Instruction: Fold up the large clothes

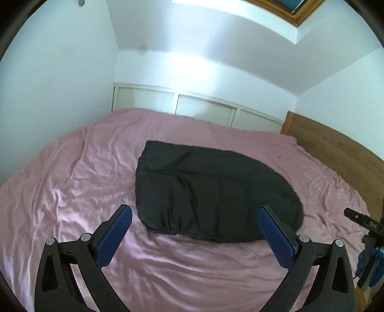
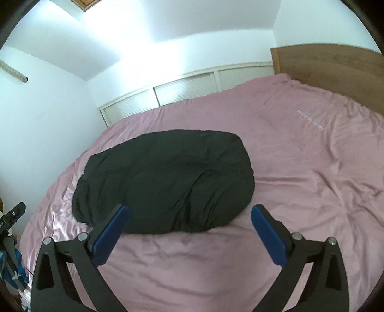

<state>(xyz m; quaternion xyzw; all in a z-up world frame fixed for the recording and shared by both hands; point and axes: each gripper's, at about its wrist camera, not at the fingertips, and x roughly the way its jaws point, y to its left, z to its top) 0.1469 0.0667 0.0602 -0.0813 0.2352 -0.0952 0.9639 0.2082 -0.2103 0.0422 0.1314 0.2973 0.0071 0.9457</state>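
Observation:
A black garment [image 1: 211, 192] lies folded into a compact bundle in the middle of the pink bed cover [image 1: 72, 182]. In the right wrist view the same black garment [image 2: 168, 182] sits just beyond my fingers on the pink cover [image 2: 300, 168]. My left gripper [image 1: 194, 211] hangs above the near edge of the bundle, open wide, with nothing between its blue pads [image 1: 115, 237]. My right gripper [image 2: 189, 211] is likewise open and empty, held above the near edge, clear of the cloth.
A wooden headboard [image 1: 336, 148] runs along the right of the bed. White louvred doors [image 1: 204, 108] line the low far wall. The other gripper's body [image 1: 367, 240] shows at the right edge of the left wrist view. A wooden skylight frame [image 1: 300, 9] is overhead.

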